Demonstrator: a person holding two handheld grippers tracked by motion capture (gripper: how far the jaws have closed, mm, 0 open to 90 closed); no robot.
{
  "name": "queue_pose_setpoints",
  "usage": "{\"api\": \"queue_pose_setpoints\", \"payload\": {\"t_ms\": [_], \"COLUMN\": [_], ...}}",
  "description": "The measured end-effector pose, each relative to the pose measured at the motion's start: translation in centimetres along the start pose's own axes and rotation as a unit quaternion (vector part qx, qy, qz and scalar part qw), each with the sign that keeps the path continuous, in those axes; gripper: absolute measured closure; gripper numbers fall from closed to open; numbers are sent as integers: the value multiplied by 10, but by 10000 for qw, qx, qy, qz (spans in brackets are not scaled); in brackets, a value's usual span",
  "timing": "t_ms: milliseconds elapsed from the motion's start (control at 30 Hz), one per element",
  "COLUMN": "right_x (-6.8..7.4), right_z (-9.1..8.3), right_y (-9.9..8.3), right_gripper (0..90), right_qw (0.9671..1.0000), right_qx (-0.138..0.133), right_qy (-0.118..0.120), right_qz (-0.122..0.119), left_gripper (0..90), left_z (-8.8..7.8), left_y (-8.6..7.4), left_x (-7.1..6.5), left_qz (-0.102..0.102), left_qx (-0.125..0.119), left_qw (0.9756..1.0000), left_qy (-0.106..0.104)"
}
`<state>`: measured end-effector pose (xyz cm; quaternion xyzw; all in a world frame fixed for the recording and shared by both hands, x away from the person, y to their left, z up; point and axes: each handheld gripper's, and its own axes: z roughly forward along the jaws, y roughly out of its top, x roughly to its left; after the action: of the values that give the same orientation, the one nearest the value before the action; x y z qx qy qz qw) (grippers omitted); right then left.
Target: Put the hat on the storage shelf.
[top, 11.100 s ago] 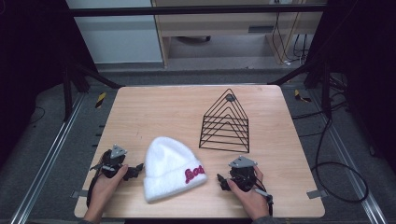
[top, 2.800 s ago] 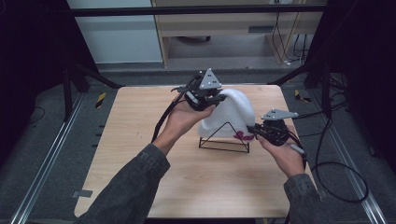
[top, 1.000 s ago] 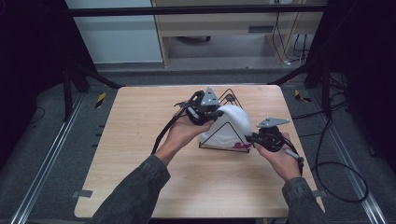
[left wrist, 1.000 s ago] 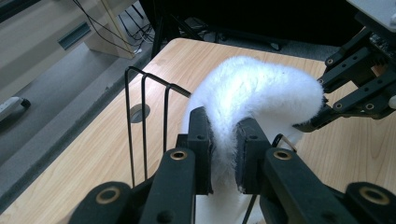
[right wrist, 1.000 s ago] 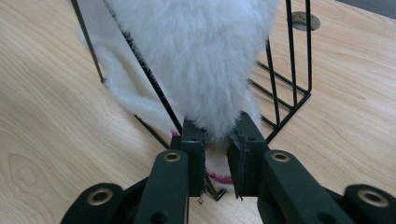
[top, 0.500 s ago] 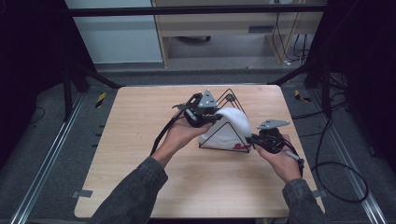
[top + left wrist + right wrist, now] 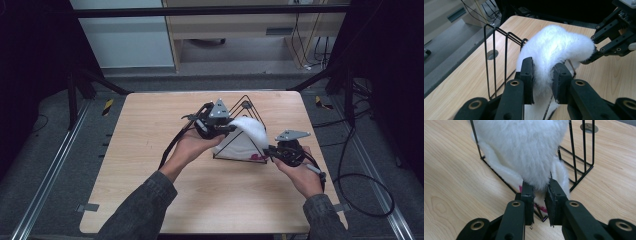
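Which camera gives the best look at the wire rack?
The high view: the rack shows whole, a black wire pyramid with the white hat draped over it. The left gripper view shows bare bars beside the hat; the right gripper view shows its base corners.

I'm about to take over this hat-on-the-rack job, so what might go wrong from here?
1. The left tongs have just been opening but their pads remain on the white hat; if they let go, the hat may sag off one side of the wire rack.
2. The right tongs pinch the hat's hem beside the rack's base wire; a pull there might drag or tip the light rack.
3. The fuzzy fabric could snag on the wires.
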<state>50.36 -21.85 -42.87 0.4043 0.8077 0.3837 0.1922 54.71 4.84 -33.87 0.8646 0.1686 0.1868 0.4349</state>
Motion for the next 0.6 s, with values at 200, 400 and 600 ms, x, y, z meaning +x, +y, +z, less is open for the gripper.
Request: {"api": "queue_pose_setpoints", "payload": {"t_ms": [200, 400, 600], "right_x": [1, 1, 3], "right_z": [-1, -1, -3], "right_y": [-2, -4, -6], "right_gripper": [772, 720, 659], "right_qw": [10000, 10000, 9999], "right_qx": [24, 5, -43], "right_qy": [-5, -44, -101], "right_qz": [-13, 53, 64], "left_gripper": [731, 714, 691], "left_z": [0, -2, -7], "left_y": [-1, -2, -3], "left_x": [0, -2, -2], "left_qz": [1, 55, 71], "left_qx": [-12, 9, 13], "left_qw": [10000, 10000, 10000], "left_qy": [-5, 4, 42]}}
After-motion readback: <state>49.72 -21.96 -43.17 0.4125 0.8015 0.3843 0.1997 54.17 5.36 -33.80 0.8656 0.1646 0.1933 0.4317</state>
